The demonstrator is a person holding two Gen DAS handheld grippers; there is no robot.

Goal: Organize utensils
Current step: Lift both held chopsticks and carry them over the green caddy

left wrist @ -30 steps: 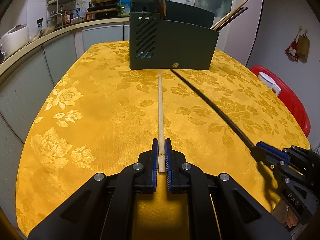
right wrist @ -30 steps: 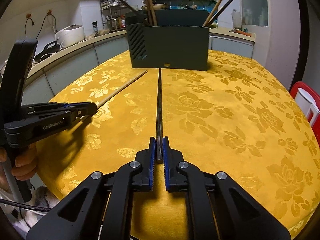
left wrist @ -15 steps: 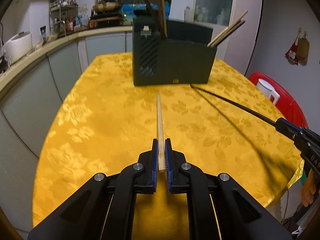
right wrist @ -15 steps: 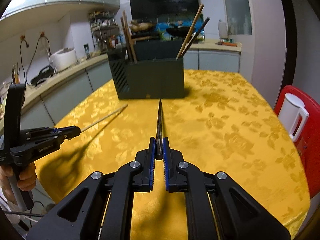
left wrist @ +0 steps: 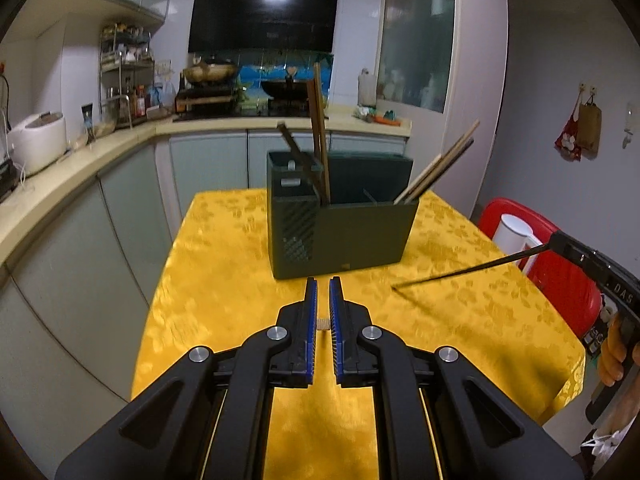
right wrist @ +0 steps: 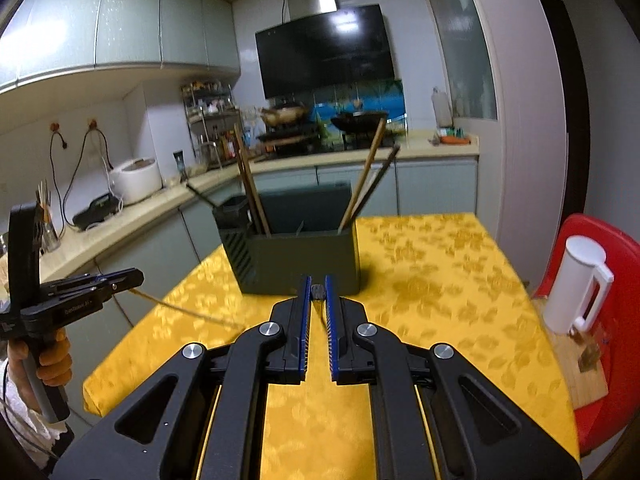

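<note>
Your left gripper (left wrist: pixel 323 312) pinches a pale chopstick (left wrist: pixel 323 323); your right gripper (right wrist: pixel 317 307) pinches a dark chopstick (right wrist: pixel 319 291), both frame-centre below the holder (left wrist: pixel 352 236).

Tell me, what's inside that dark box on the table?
The box holds upright chopsticks: some at its left end, some at its right. Its walls hide their lower ends and the bottom.

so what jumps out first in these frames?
The yellow tablecloth, and the dark caddy at its far end with chopsticks already sticking out of it. Each gripper is shut on one chopstick held above the table: the left gripper has a pale chopstick, the right gripper a black chopstick.
</note>
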